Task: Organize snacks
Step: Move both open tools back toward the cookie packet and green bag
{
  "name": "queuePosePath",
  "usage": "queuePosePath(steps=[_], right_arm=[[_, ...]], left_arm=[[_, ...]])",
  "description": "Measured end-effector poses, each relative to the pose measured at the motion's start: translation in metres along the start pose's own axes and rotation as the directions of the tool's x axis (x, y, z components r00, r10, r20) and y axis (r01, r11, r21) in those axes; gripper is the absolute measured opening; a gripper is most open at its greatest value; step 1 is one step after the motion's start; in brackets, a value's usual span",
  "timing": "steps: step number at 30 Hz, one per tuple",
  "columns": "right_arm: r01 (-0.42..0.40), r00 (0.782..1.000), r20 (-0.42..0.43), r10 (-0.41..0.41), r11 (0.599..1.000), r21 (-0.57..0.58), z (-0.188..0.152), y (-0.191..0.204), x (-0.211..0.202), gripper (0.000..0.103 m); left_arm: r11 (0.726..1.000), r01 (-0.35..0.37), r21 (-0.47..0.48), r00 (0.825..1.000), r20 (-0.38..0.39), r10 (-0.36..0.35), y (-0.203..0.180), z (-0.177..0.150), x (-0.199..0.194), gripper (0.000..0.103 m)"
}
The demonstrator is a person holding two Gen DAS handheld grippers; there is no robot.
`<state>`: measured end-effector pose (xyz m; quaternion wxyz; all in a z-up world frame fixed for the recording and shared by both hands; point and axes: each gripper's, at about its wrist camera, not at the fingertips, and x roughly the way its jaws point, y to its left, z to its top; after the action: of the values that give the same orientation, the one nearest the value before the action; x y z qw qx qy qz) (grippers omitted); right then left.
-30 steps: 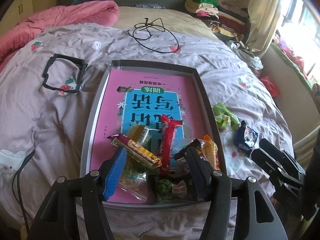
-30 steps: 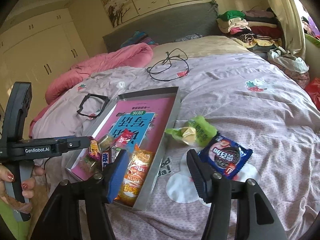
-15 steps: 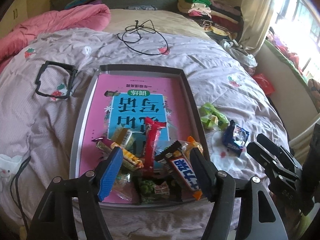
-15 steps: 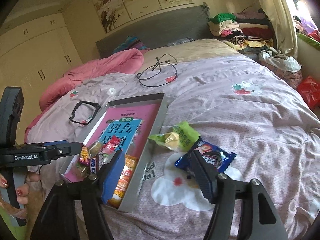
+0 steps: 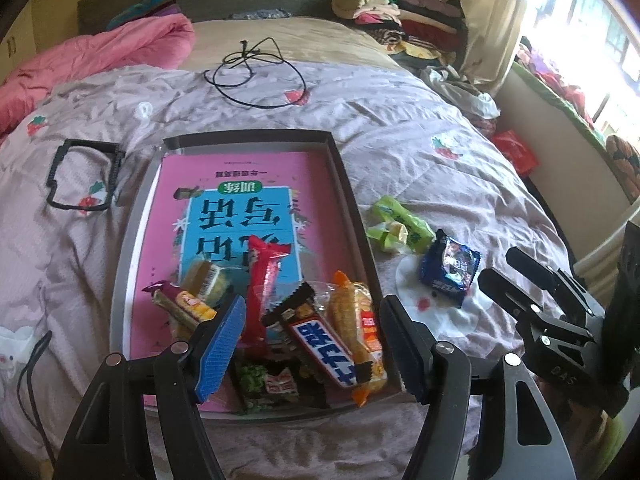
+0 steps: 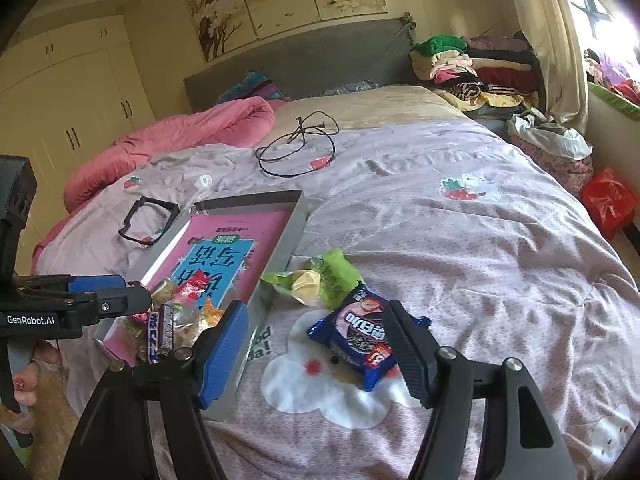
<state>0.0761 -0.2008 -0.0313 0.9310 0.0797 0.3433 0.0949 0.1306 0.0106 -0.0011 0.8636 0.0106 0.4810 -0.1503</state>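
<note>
On the bed (image 6: 460,240) the grey tray (image 5: 132,236) has slid lower and nearer in the left wrist view than a second ago, as the left gripper (image 5: 312,344) drew back from it. A dark Snickers-type bar (image 5: 320,336) that was half hidden under that gripper's fingers now lies in full view among the pile at the tray's near end, so a snack appears to have just been dropped off. The gripper's jaws stand spread and empty.

The right gripper (image 6: 316,356), also spread with nothing pinched, has closed in on the blue cookie pack (image 6: 356,336), which lies on the quilt right of the tray, just near of the green packet (image 6: 320,276). These two are what is left outside (my reading).

The pack's right end is covered by the right finger; contact there cannot be told. The lowest snacks in the pile are overlapped and hard to name.
</note>
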Motion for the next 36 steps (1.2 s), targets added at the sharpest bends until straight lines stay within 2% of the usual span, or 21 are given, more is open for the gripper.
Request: queuePosePath(steps=[5, 14, 19, 23, 36], right_arm=[[0.016, 0.998, -0.052, -0.018, 0.999, -0.049, -0.002, -0.006, 0.010, 0.070], [0.077, 0.984, -0.142, -0.107, 0.977, -0.200, -0.006, -0.013, 0.038, 0.070], [0.050, 0.980, -0.174, -0.095, 0.967, -0.249, -0.008, -0.014, 0.054, 0.070], [0.054, 0.975, -0.189, -0.117, 0.949, -0.310, -0.009, -0.014, 0.067, 0.071], [0.002, 0.967, -0.236, -0.094, 0.931, -0.365, -0.011, -0.017, 0.091, 0.074]], left_arm=[[1.000, 0.016, 0.023, 1.000, 0.003, -0.016, -0.009, 0.004, 0.004, 0.071], [0.995, 0.045, 0.088, 0.999, -0.014, -0.044, -0.029, 0.016, 0.022, 0.071], [0.991, 0.048, 0.128, 0.998, -0.041, -0.044, -0.041, 0.022, 0.036, 0.071], [0.985, 0.048, 0.166, 0.998, -0.058, -0.039, -0.051, 0.030, 0.047, 0.071], [0.962, 0.042, 0.270, 0.994, -0.108, -0.013, -0.076, 0.044, 0.077, 0.071]])
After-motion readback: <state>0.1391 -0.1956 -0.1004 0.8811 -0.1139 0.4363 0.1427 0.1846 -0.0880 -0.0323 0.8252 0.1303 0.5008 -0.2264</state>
